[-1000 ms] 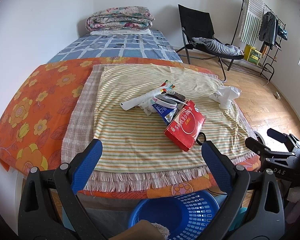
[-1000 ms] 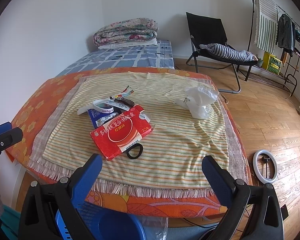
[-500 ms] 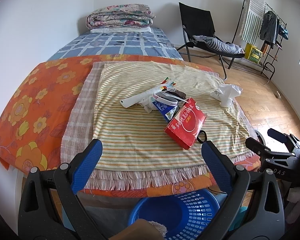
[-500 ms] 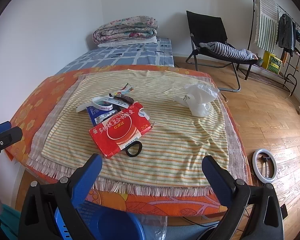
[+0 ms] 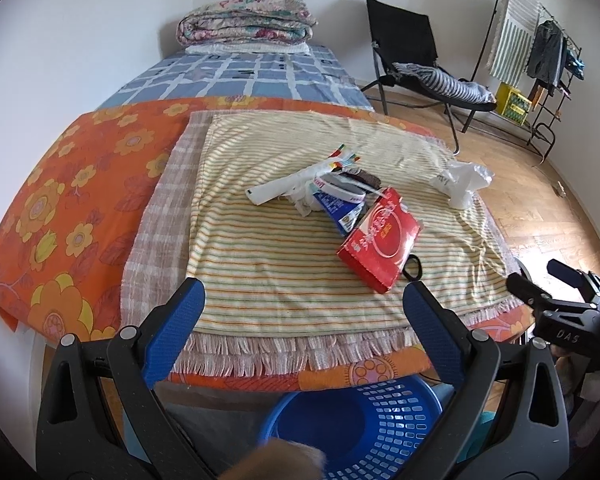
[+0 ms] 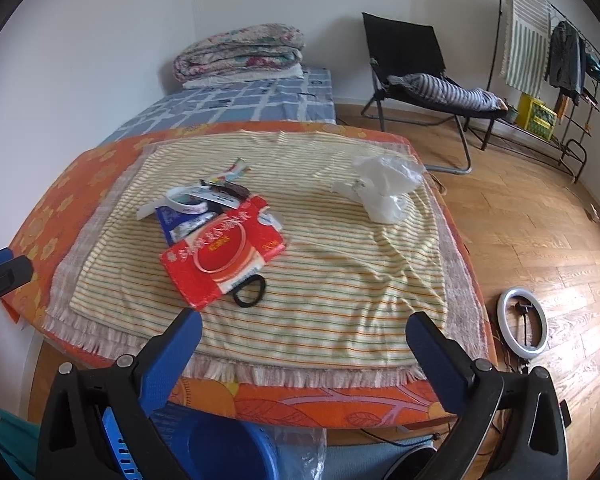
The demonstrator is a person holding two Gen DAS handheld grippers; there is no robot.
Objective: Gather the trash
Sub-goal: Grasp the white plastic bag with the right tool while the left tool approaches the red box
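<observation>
My left gripper [image 5: 302, 312] & right gripper [image 6: 303, 344]: both spread wide, empty. Trash pile w/ red packet [image 6: 222, 250] on striped cloth [image 6: 340, 272], 11 o'clock of right gripper; plastic bag [image 6: 384, 188] at 1 o'clock. Blue basket [image 5: 364, 428] below.

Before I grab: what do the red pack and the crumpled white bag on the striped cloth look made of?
Red rectangular pack: probably glossy plastic film, since it shows sheen and soft wrinkles. Crumpled white bag: thin translucent plastic, creased and partly see-through. Both look light and floppy.

"das" on the black clamp [image 5: 568, 334], red packet [image 5: 381, 241] print unreadable
</observation>
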